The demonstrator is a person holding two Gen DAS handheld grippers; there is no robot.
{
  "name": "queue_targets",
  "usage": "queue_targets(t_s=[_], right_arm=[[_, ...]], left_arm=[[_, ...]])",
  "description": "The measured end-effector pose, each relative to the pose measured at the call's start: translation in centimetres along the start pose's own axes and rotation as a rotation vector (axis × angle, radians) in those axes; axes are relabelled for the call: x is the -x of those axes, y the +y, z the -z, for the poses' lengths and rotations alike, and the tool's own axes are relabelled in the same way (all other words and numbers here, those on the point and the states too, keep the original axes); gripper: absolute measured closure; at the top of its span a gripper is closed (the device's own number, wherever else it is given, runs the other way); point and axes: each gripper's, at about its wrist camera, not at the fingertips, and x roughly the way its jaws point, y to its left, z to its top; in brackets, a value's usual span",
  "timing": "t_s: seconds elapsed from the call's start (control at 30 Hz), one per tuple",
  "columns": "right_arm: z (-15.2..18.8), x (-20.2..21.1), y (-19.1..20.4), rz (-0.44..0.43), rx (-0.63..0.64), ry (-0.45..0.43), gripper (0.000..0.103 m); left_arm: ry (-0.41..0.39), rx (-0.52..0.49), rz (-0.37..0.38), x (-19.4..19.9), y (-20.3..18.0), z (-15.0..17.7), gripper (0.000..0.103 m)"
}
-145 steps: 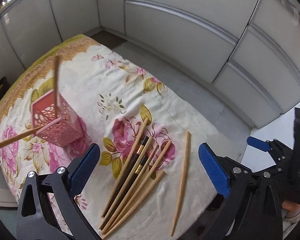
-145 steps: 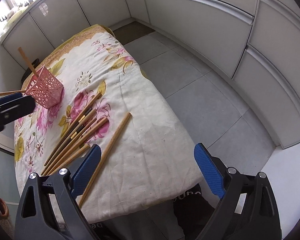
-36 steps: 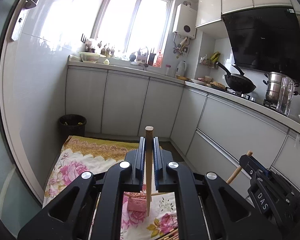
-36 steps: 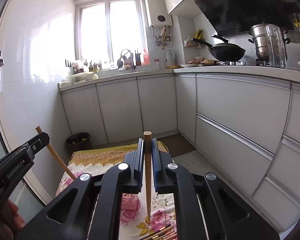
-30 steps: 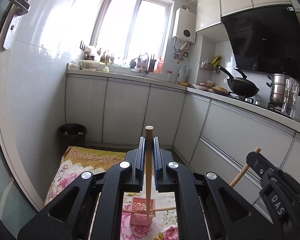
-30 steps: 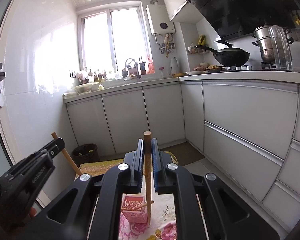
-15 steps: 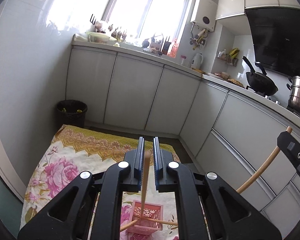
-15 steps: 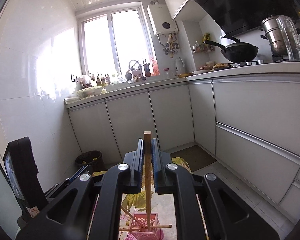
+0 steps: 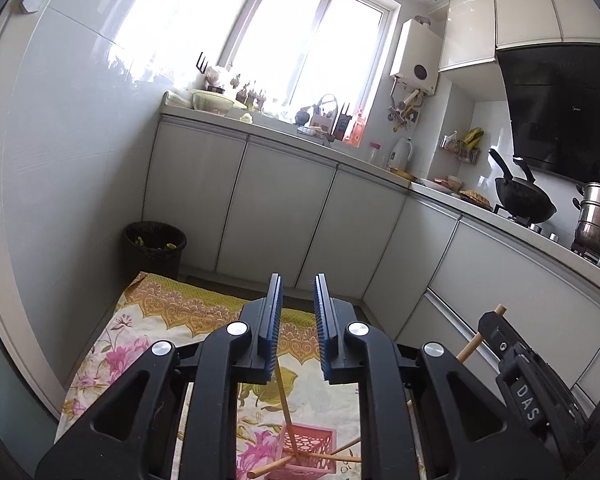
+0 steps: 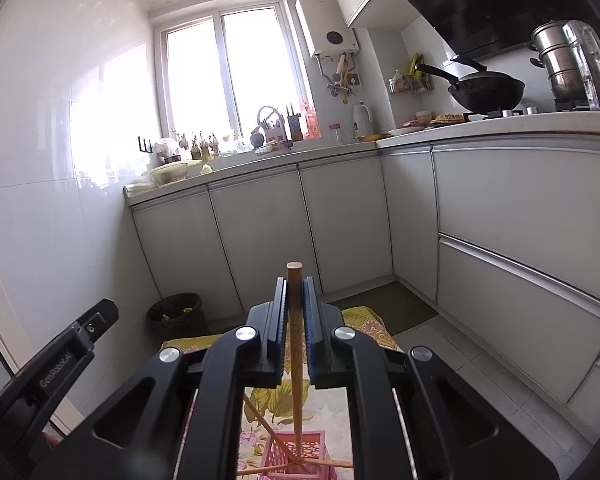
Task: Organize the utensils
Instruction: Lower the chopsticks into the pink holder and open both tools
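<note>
A pink lattice basket stands on the floral cloth below both grippers, with several wooden chopsticks in it. My left gripper is open a little and empty; a chopstick leans in the basket below it. My right gripper is shut on a wooden chopstick, held upright with its lower end inside the basket. The right gripper's body with its chopstick shows at the right of the left wrist view. The left gripper's body shows at the left of the right wrist view.
White kitchen cabinets run along the far side and right. A black bin stands beyond the cloth's far edge. A wok and steel pot sit on the counter at right.
My left gripper has opened and let its chopstick drop into the basket. My right gripper still holds its chopstick upright over the basket.
</note>
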Motion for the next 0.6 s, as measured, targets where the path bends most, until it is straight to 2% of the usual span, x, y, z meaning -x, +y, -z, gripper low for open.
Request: queue_targets(t_s=[0.33,0.37,0.4,0.47,0.5,0.6], right_arm=[[1.5,-3.3,1.4,0.025,0.033,0.028,0.092],[1.6,-3.6,1.5,0.021,0.032,0.037,0.084],[1.7,-4.0,1.5,0.015,0.025,0.045,0.065],[1.8,-4.2,1.5,0.007,0.007,0.054,0.048],[1.8,-4.1,1.5,0.006,0.003,0.053,0.043],[1.5,-3.3,1.6,0.009,0.011,0.045,0.041]], left_arm=[[-0.015,0.031,-0.031,0.7,2.3,0.0,0.085],[-0.015,0.031,-0.036,0.8,2.4,0.1,0.083],[-0.015,0.034,-0.041,0.8,2.7,0.2,0.083],[-0.015,0.043,-0.046,1.2,3.2,0.1,0.082],[-0.017,0.047,-0.049,1.3,3.4,0.1,0.082],[-0.019,0.060,-0.048,2.0,3.8,-0.1,0.082]])
